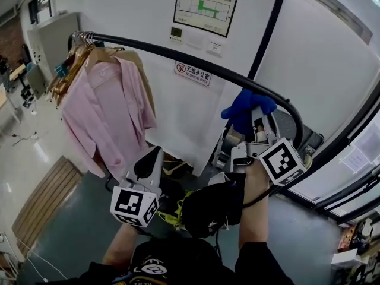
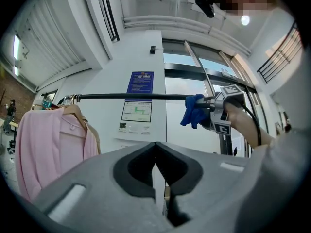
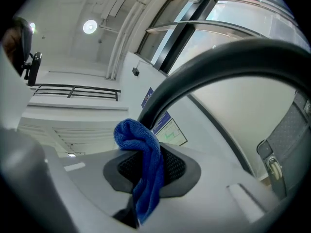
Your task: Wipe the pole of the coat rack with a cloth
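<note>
Near the right end of the coat rack's black pole (image 1: 178,55), just before it bends downward, the blue cloth (image 1: 242,107) sits bunched against the bar. It is pinched between the fingers of the right gripper (image 3: 146,169), with a rounded wad bulging past the tips. The left gripper (image 2: 155,171) hangs lower, well apart from the pole, its jaws pressed together on nothing. At the pole's far left end a pink shirt (image 1: 107,111) hangs among wooden hangers (image 1: 74,61) — well apart from the cloth, with bare pole between. Behind the pole, a white wall carries a framed chart (image 1: 205,8) and a small red-and-white sign (image 1: 192,73).
</note>
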The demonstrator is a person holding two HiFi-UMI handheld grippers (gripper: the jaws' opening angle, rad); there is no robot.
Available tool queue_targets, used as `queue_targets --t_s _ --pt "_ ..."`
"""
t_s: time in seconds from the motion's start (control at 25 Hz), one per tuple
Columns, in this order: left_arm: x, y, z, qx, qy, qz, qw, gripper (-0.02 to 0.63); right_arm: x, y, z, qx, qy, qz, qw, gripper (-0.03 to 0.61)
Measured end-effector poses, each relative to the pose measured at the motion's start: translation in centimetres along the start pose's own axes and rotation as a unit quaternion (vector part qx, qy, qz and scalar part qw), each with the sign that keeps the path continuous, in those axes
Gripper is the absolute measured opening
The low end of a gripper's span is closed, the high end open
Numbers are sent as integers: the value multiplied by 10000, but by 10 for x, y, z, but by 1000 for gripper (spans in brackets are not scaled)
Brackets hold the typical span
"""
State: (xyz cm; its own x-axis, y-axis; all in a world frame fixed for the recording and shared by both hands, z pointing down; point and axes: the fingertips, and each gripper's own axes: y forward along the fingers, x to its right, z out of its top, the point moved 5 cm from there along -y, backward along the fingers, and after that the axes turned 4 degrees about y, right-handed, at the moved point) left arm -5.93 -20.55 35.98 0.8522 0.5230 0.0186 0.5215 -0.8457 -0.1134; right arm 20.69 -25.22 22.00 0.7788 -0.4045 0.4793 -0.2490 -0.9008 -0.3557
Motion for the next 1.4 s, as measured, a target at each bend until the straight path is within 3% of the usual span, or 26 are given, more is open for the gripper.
queue_targets --t_s 0.28,0.56,0.88,1.12,1.4 --pt "-22 -35 1 -29 78 596 9982 4 -24 48 -37 -449 292 431 9976 60" --pt "-57 -82 1 -98 120 1401 9900 5 -67 124 -99 -1130 484 980 9876 60" --pt "-78 -110 5 -42 170 1929 9811 5 -118 194 -153 -1705 292 1346 9757 63" --pt "-79 -112 1 -95 52 1913 9815 5 -114 184 -149 -1614 412 1423 9757 63" --pt "-64 -76 -1 -136 7 1258 9920 5 -86 130 -105 -1263 254 1253 9837 63"
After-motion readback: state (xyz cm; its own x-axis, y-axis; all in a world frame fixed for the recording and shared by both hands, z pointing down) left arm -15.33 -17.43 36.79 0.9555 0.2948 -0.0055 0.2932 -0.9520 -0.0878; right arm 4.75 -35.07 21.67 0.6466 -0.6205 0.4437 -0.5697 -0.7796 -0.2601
